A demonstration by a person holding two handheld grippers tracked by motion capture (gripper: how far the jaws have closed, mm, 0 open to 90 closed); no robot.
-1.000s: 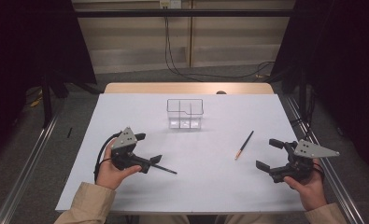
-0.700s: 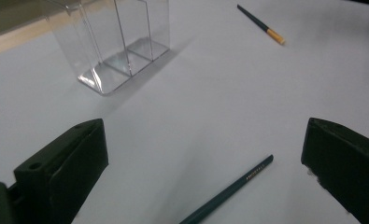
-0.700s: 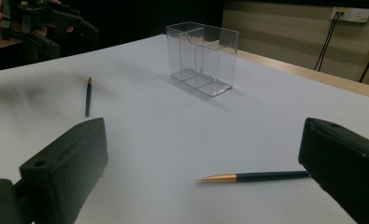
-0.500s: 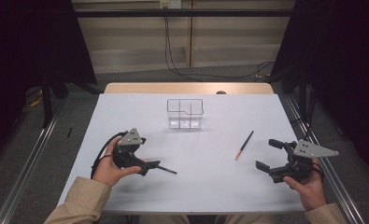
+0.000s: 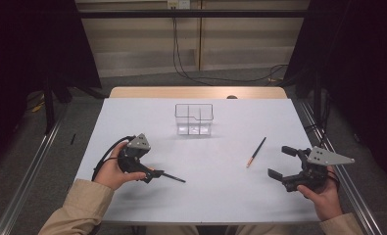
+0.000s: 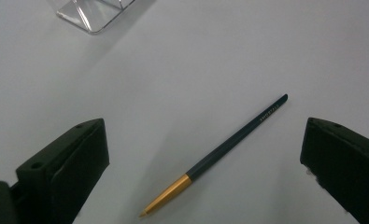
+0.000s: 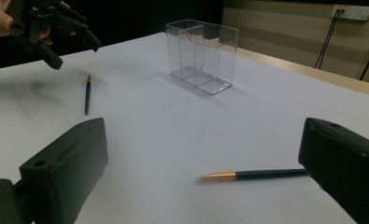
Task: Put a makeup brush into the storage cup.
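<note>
Left gripper view: the left gripper (image 6: pixel 203 175), jaws spread, straddles a dark gold-tipped pencil (image 6: pixel 219 154) on the white bench (image 6: pixel 196 56). Right gripper (image 5: pixel 285 165) spread, a second dark pencil (image 5: pixel 256 151) near; clear acrylic divided box (image 5: pixel 194 118) far centre.

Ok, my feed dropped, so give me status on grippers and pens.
Left gripper open over near pen, not touching. Right gripper open, idle. Second pen flat on table. Holder empty. Nothing in the way.

White table (image 5: pixel 230 196), clear organizer (image 5: pixel 194 119), two pens (image 5: pixel 255 152) (image 5: pixel 173 177)

dark pen (image 6: pixel 229 145) (gold tip), white table (image 5: pixel 220 186)
</note>
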